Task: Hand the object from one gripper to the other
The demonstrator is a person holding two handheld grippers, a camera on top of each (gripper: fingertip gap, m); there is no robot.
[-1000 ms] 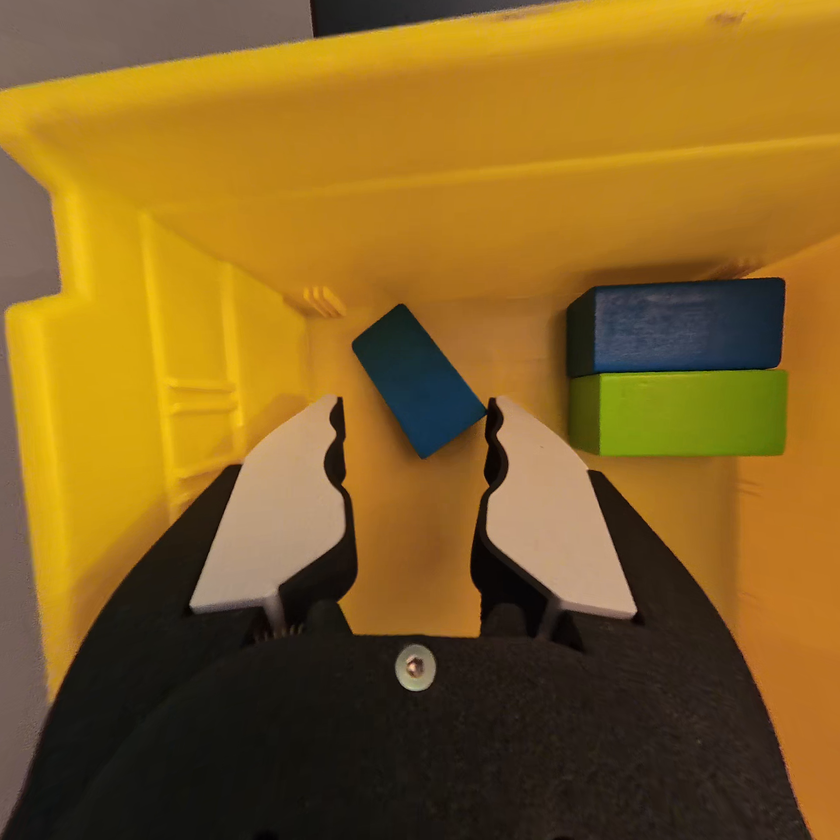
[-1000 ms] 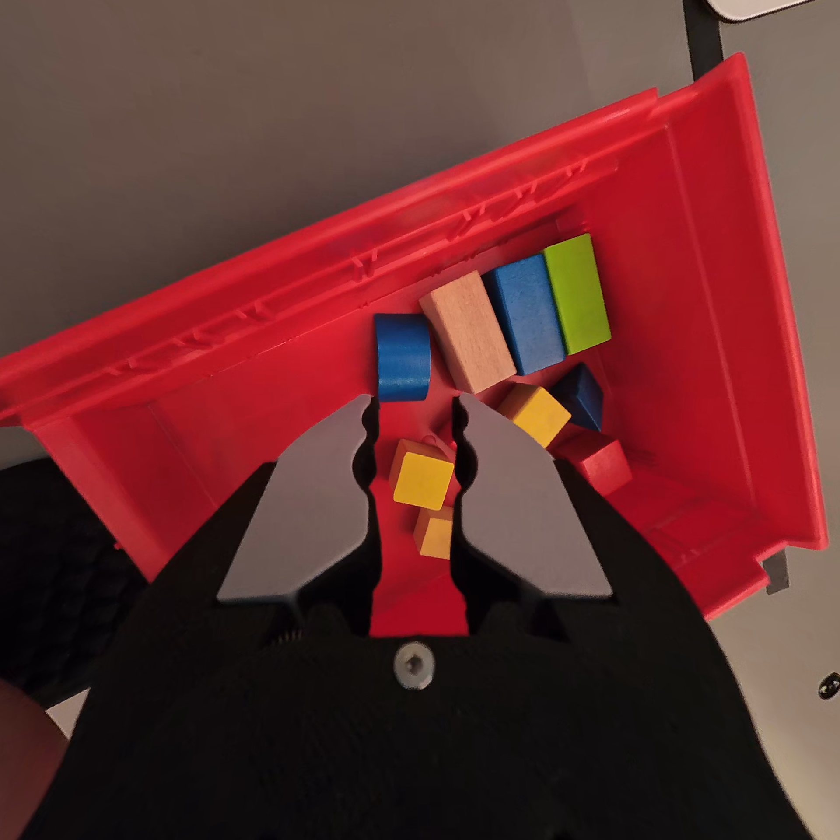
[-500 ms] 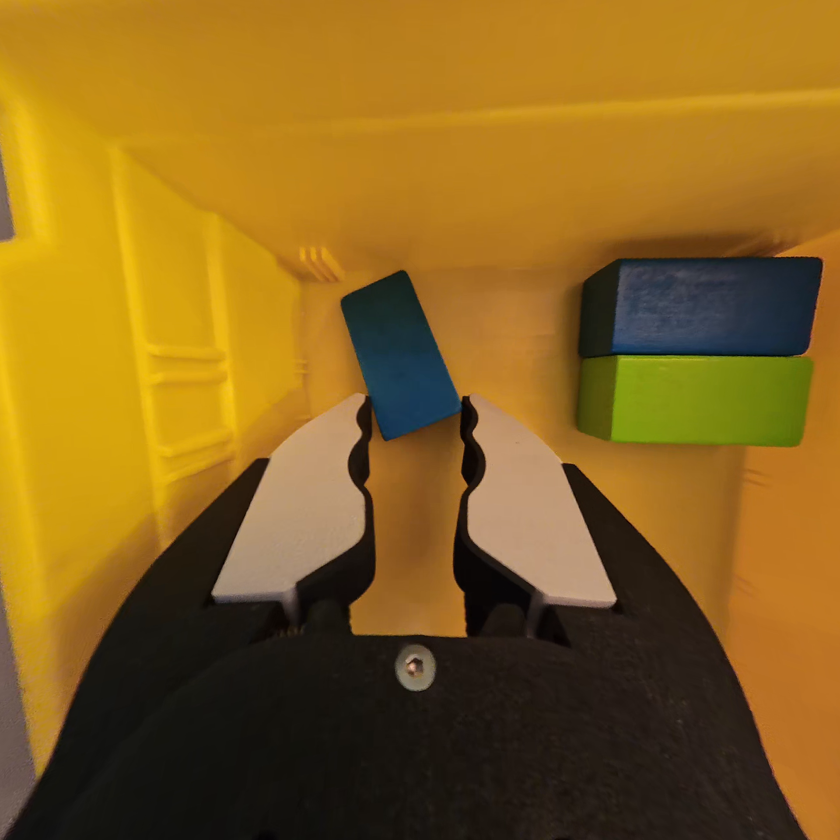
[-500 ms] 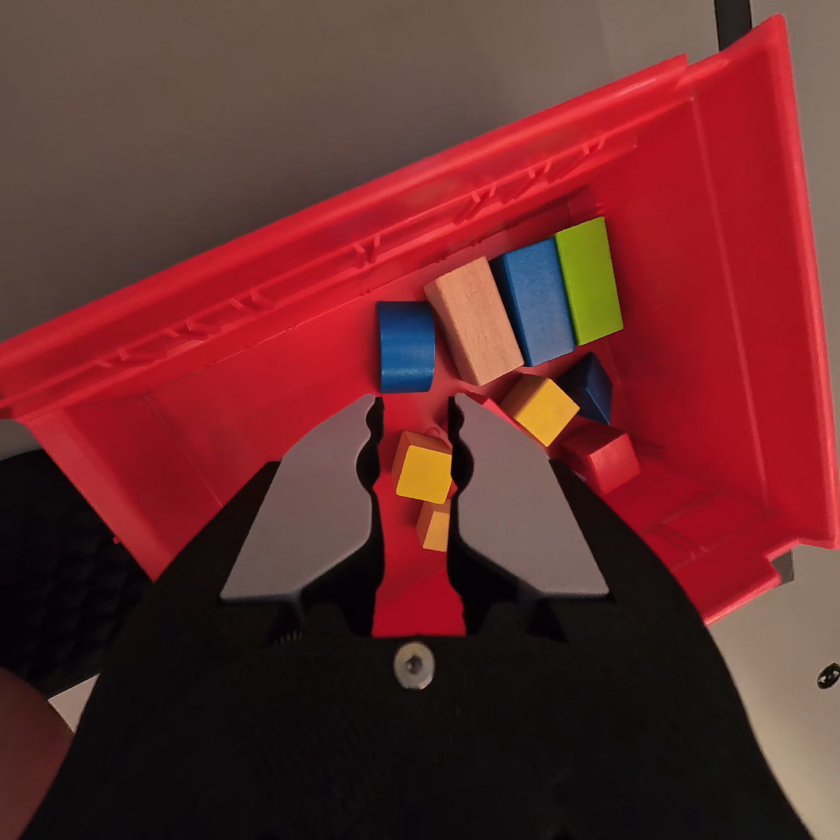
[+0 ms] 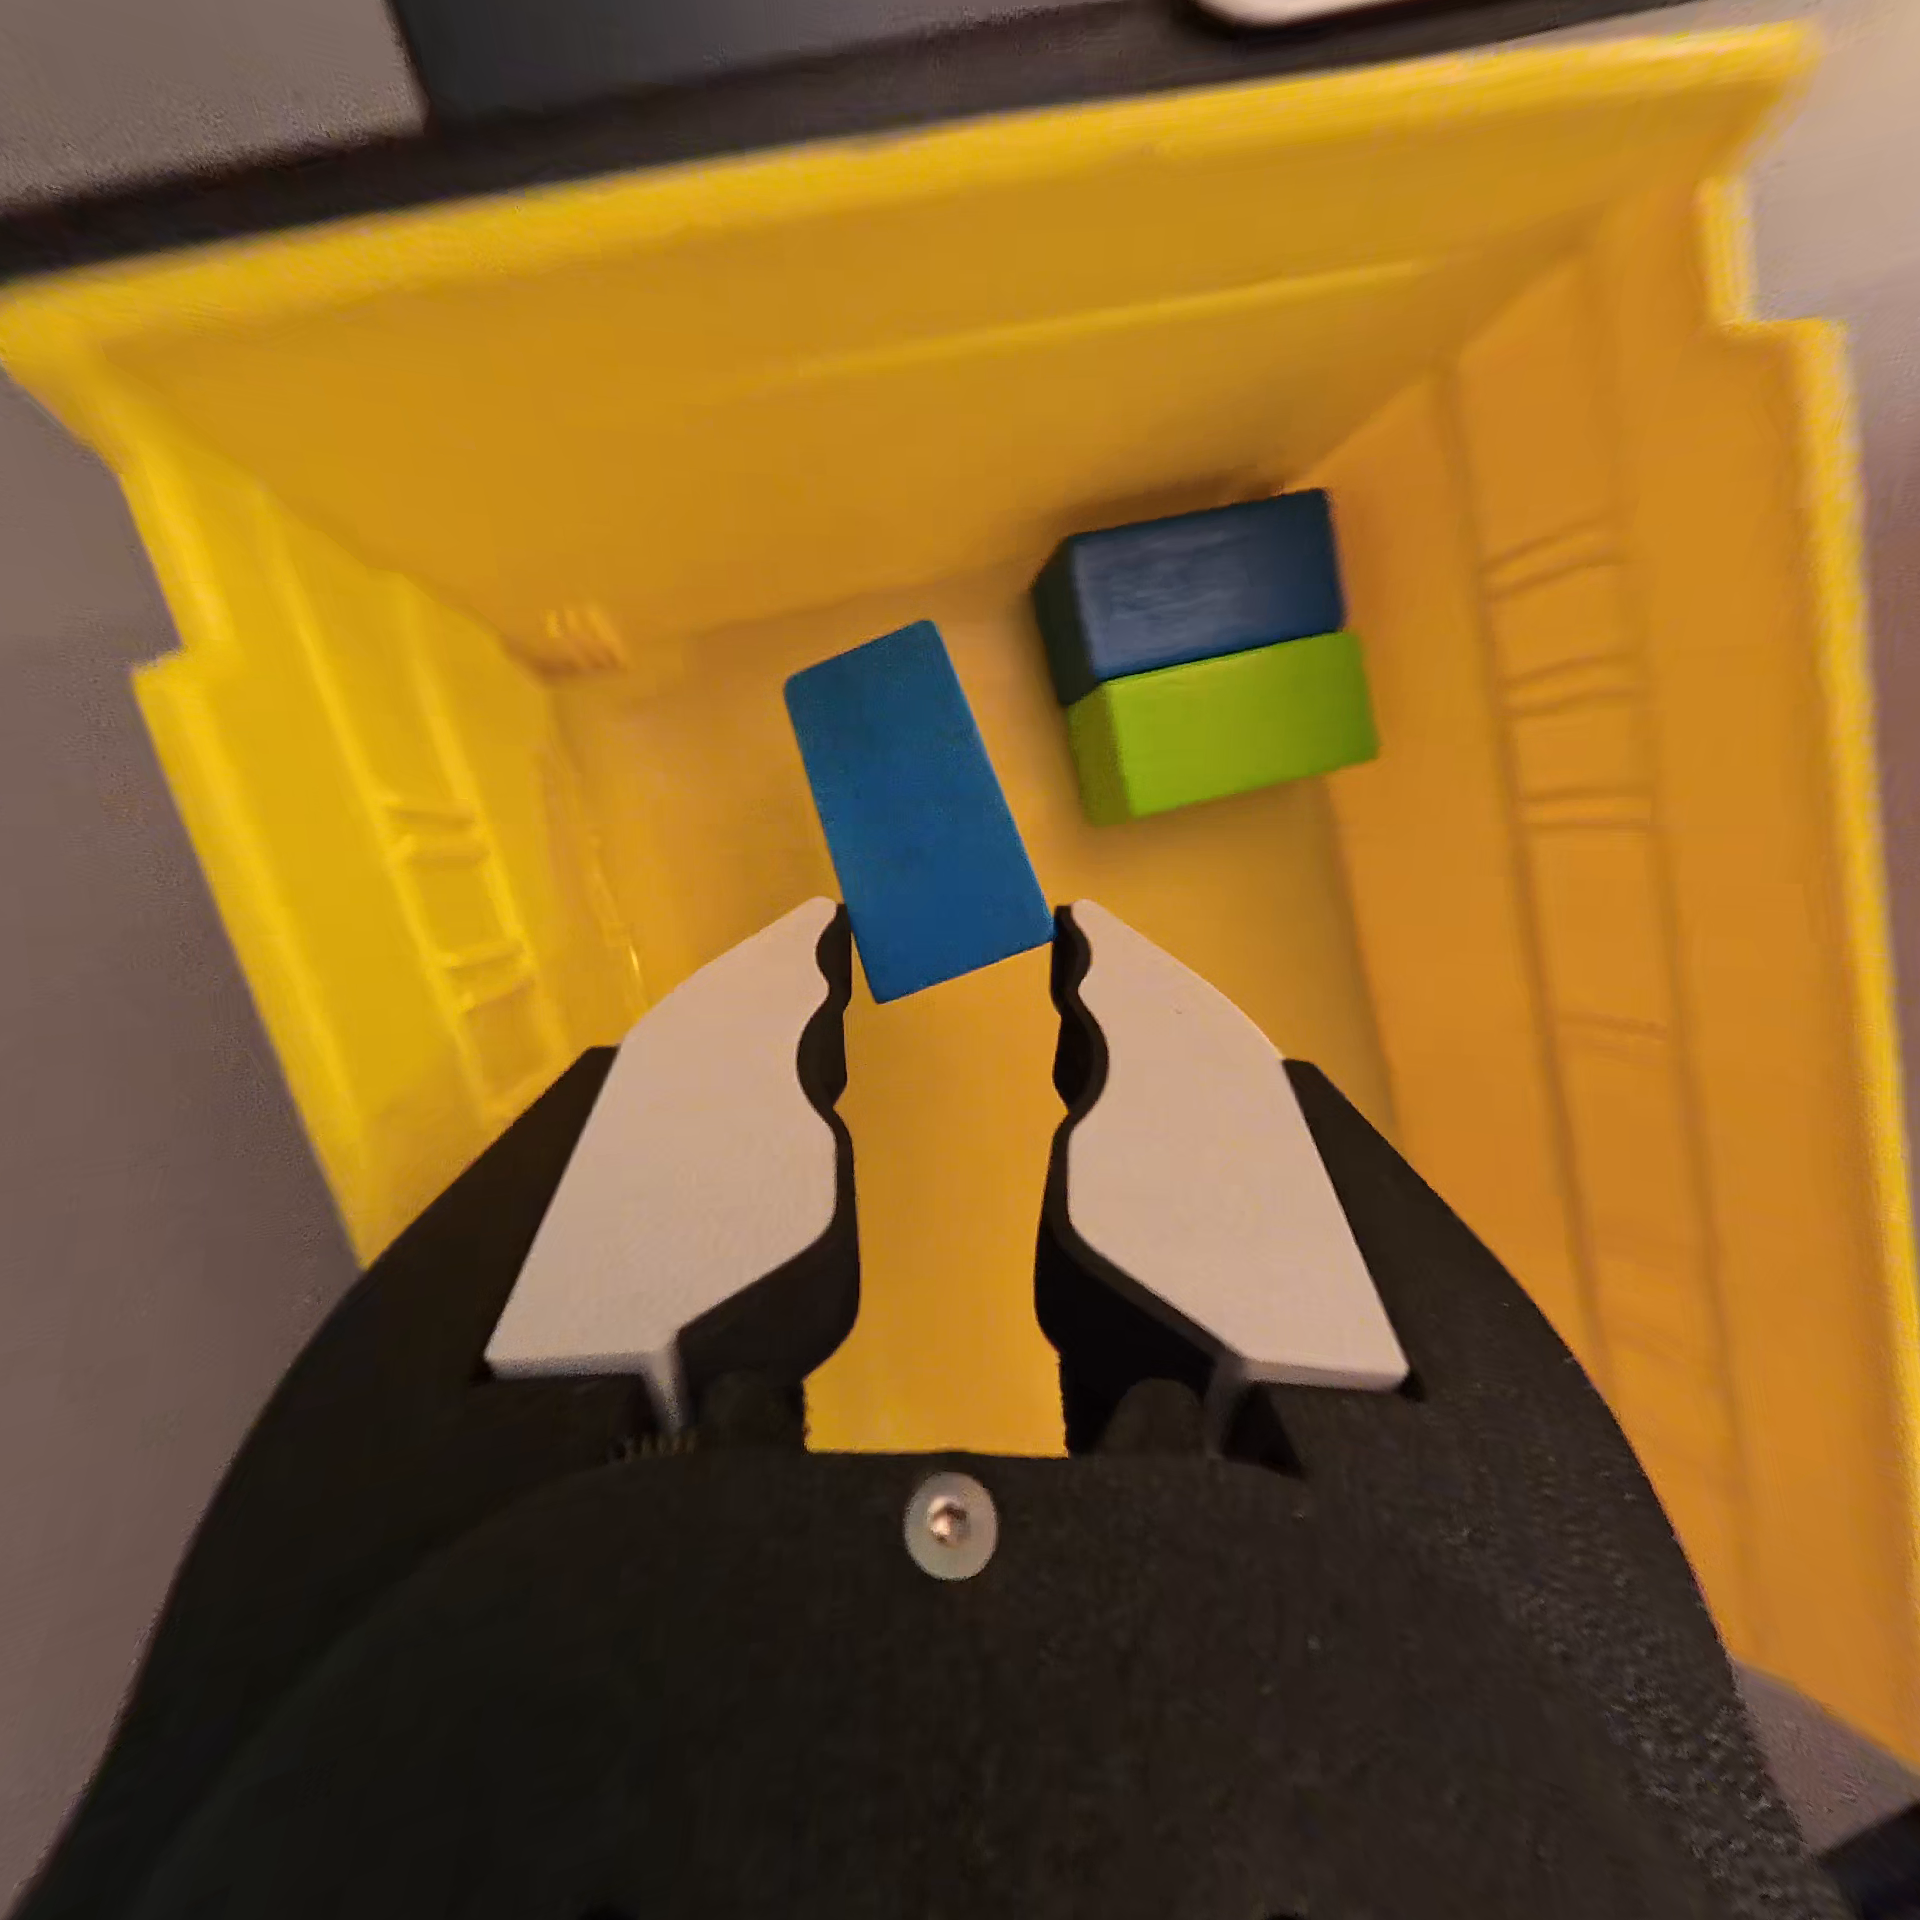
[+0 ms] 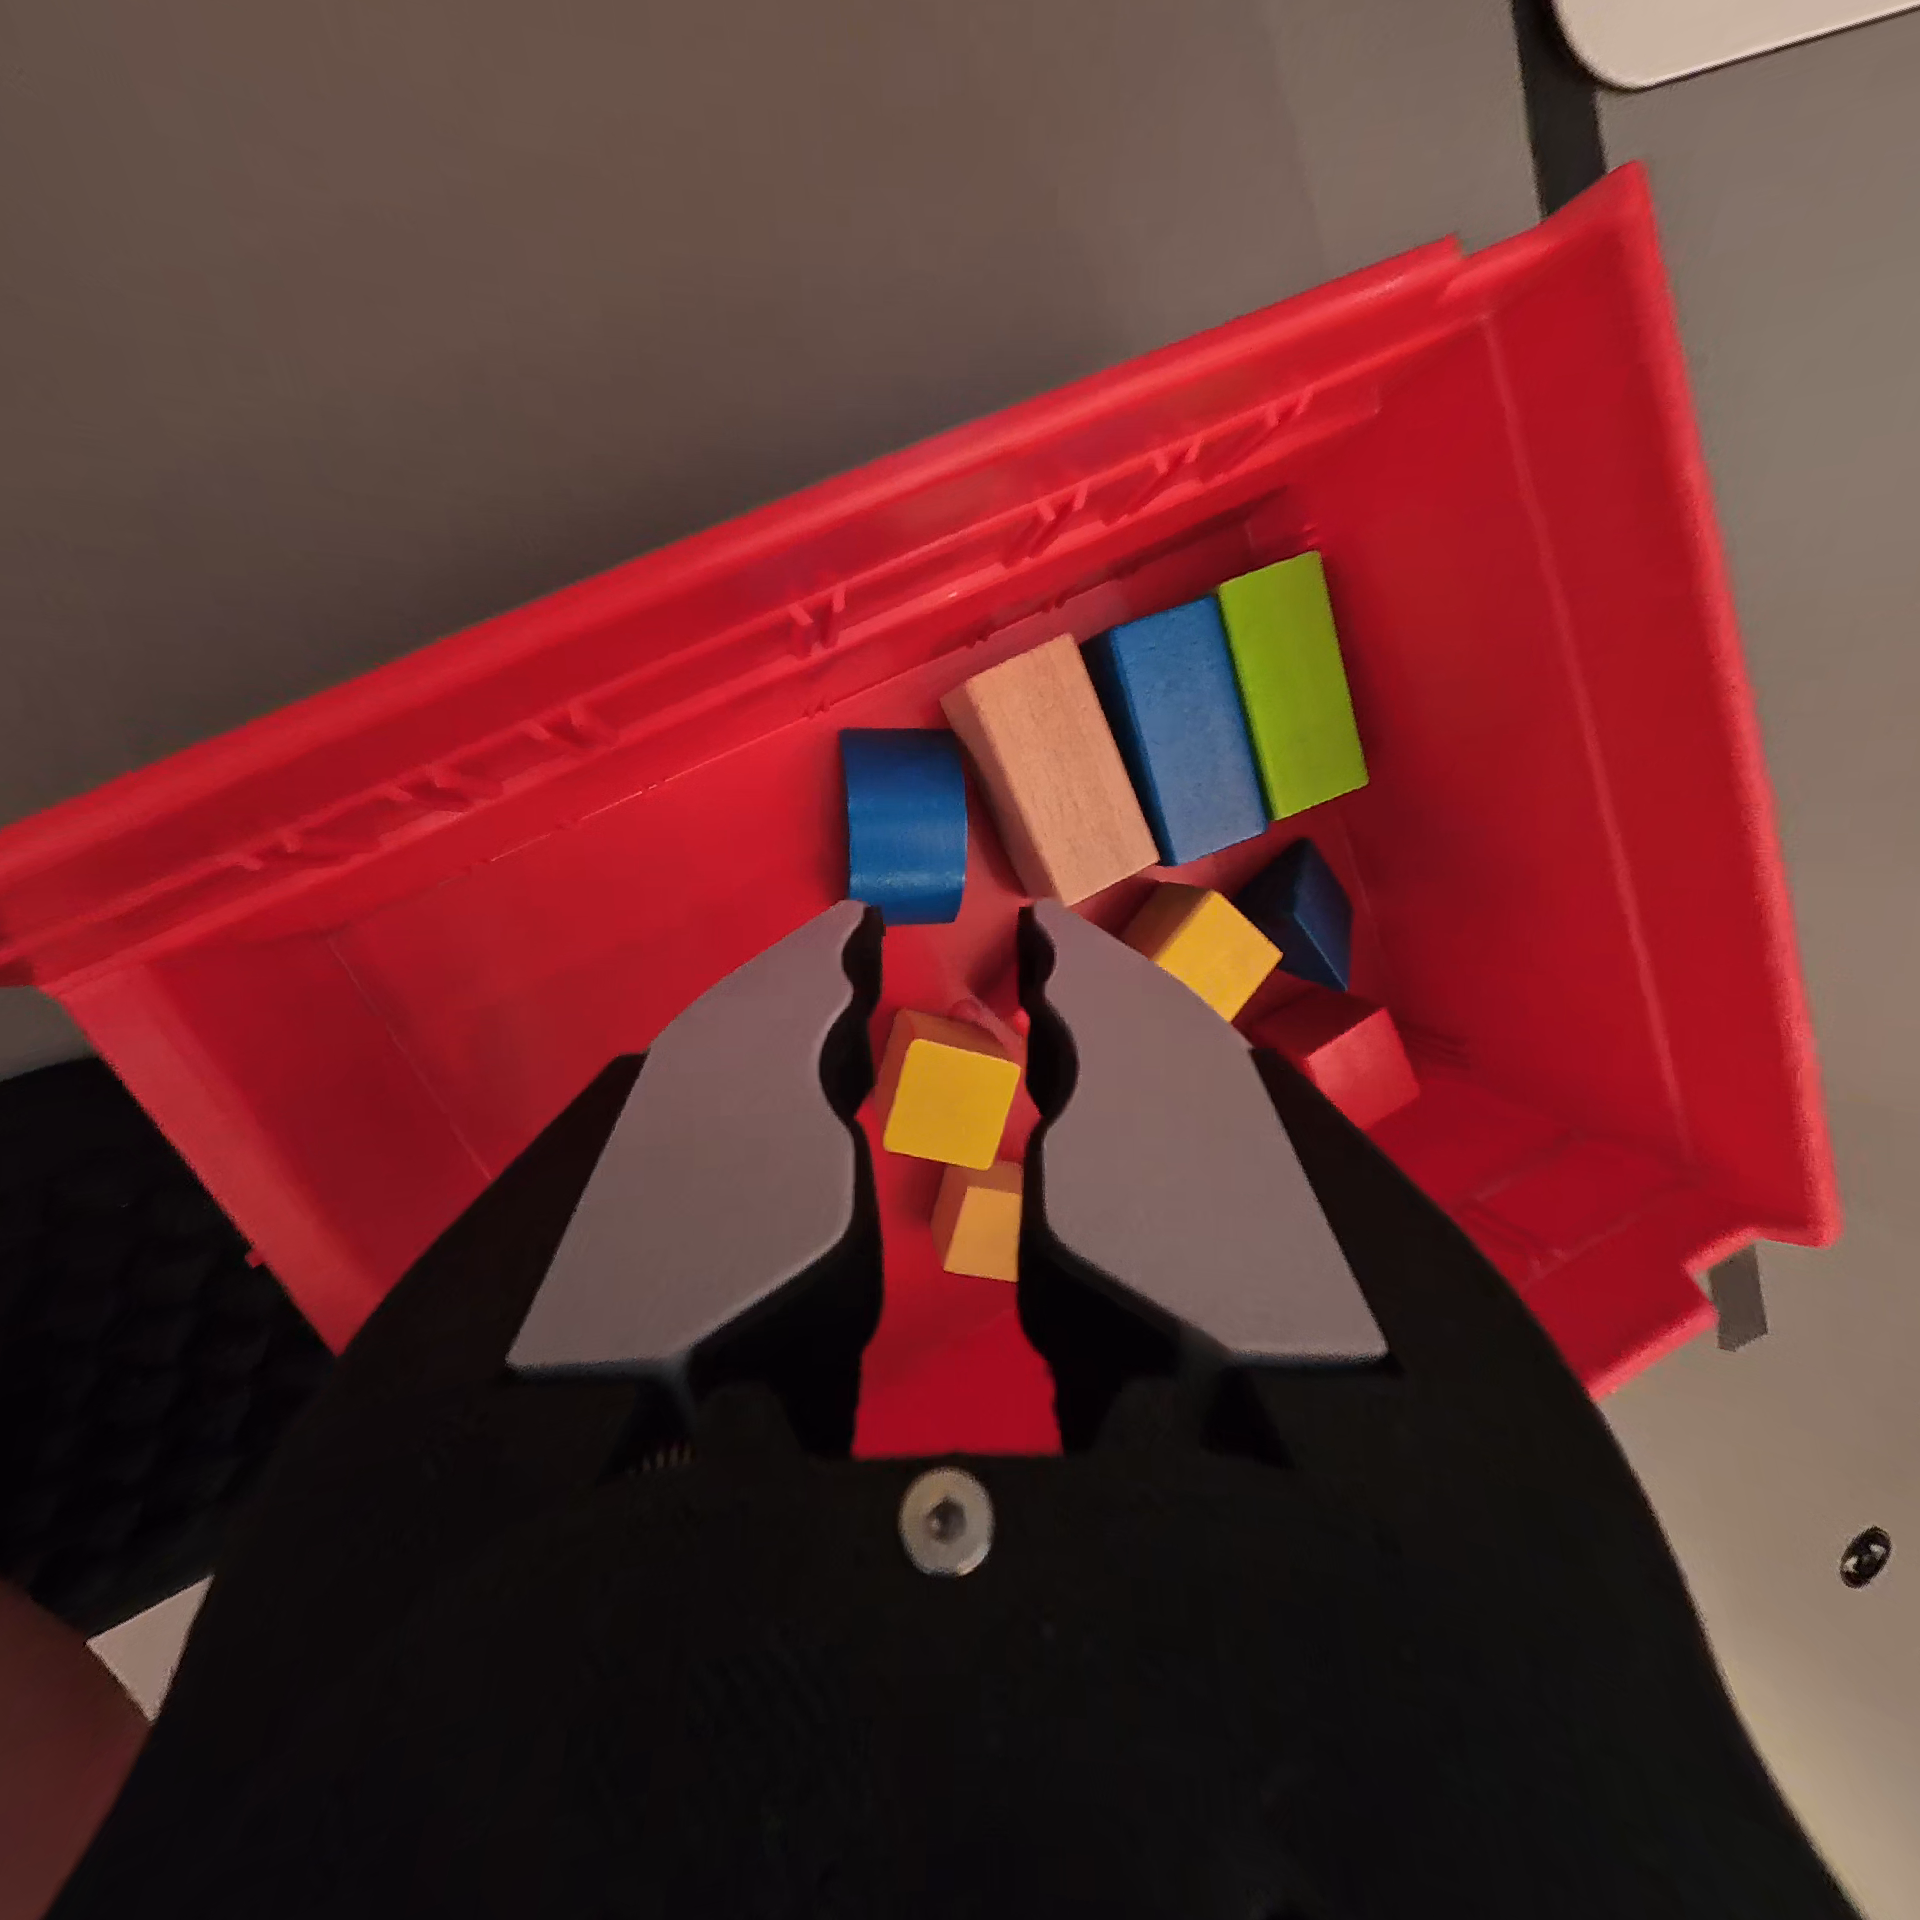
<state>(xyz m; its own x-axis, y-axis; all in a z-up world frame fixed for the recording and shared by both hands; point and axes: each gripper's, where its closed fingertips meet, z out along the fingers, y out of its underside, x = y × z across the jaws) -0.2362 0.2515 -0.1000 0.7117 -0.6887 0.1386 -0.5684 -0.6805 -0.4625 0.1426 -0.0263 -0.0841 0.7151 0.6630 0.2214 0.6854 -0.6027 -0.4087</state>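
Counting three blocks [image 5: 914,821] in yellow bin [image 5: 623,416], nine in red bin [image 6: 520,883].

Yellow bin [image 5: 727,343] fills frame; dark blue block [image 5: 1195,582] touching green block [image 5: 1226,727], upper right. Red bin [image 6: 520,727]: wood-coloured block [image 6: 1049,769], yellow cube [image 6: 951,1101] centre. Grey tabletop [image 6: 520,260].

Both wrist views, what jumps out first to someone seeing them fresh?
In the left wrist view, the flat blue rectangular block clamped at the left tool's tips, over the bright yellow plastic bin. In the right wrist view, the red plastic bin of mixed coloured blocks below the open right tool.
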